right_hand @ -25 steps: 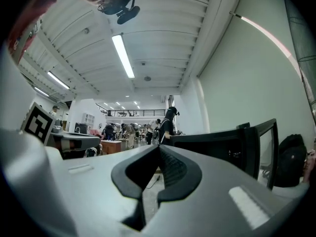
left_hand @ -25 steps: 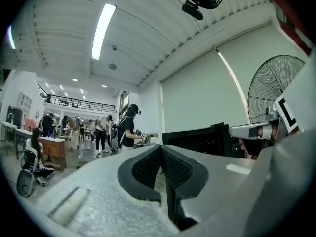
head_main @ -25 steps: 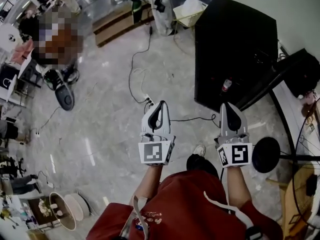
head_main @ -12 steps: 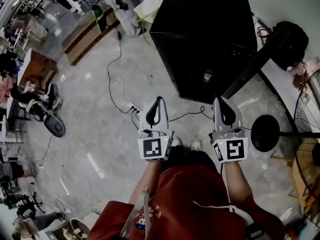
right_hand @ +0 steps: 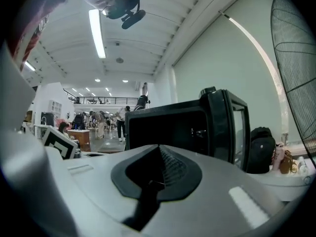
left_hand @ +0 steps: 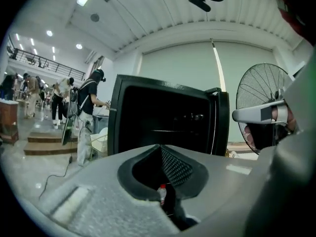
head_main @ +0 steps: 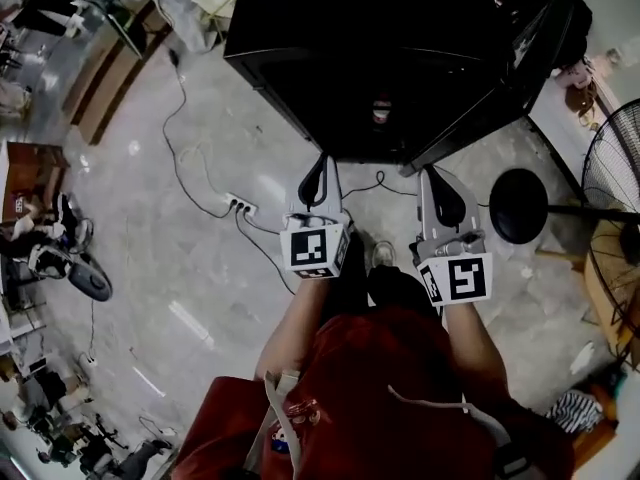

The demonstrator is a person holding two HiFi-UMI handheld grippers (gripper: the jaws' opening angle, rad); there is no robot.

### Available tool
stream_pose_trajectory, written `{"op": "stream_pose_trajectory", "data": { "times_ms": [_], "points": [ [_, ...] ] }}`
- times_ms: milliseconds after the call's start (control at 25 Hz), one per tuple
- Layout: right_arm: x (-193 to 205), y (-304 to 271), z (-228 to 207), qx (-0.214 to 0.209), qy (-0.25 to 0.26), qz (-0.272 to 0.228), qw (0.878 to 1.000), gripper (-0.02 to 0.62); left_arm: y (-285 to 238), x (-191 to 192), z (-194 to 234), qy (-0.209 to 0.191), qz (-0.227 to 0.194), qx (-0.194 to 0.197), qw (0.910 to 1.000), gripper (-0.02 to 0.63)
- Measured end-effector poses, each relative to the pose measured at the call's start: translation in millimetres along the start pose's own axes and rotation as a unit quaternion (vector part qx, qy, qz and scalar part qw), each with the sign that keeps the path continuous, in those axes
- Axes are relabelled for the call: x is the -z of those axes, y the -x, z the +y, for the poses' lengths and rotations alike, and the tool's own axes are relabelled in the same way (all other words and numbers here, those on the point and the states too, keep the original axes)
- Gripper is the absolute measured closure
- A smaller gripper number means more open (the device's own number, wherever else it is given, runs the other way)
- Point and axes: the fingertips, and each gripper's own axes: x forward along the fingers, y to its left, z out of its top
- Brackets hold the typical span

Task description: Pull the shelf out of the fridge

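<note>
Head view: I hold two grey grippers. My left gripper [head_main: 322,168] and right gripper [head_main: 433,176] both point at one black fridge [head_main: 360,38], which is near the tips with its door open. Each cube shows one black-and-white square marker. One small white bottle with a red cap [head_main: 381,111] stands inside, ahead between them.

Left gripper view: my jaws are pressed together on nothing. One thin shelf [left_hand: 170,131] crosses the dark interior ahead.

Right gripper view: the jaws are likewise together and empty, with the fridge ahead. One wire fan [right_hand: 296,58] is to the right.
</note>
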Motion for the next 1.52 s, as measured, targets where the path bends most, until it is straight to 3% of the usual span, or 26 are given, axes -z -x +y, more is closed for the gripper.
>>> {"op": "stream_pose_trajectory", "data": {
  "times_ms": [160, 400, 880, 1120, 1360, 1520],
  "points": [
    [23, -12, -6, 0.007, 0.003, 0.021, 1.0, 0.595, -29, 44, 7, 0.029, 0.039, 0.003, 0.9988, 0.609],
    [59, -15, -8, 0.022, -0.003, 0.053, 0.998, 0.595, -66, 101, 13, 0.079, 0.065, 0.016, 0.9947, 0.596],
    [96, -34, -11, 0.045, -0.009, 0.094, 0.995, 0.595, -148, 169, 4, 0.229, 0.102, 0.066, 0.9658, 0.475],
    [101, -47, -14, 0.05, -0.008, 0.105, 0.993, 0.595, -191, 195, 18, 0.34, 0.099, 0.052, 0.9337, 0.402],
    [106, -53, -15, 0.056, -0.009, 0.116, 0.992, 0.595, -232, 206, 28, 0.476, 0.046, 0.044, 0.8772, 0.388],
    [110, -50, -18, 0.061, -0.01, 0.121, 0.991, 0.595, -250, 202, 32, 0.512, 0.006, 0.048, 0.8575, 0.388]
  ]
}}
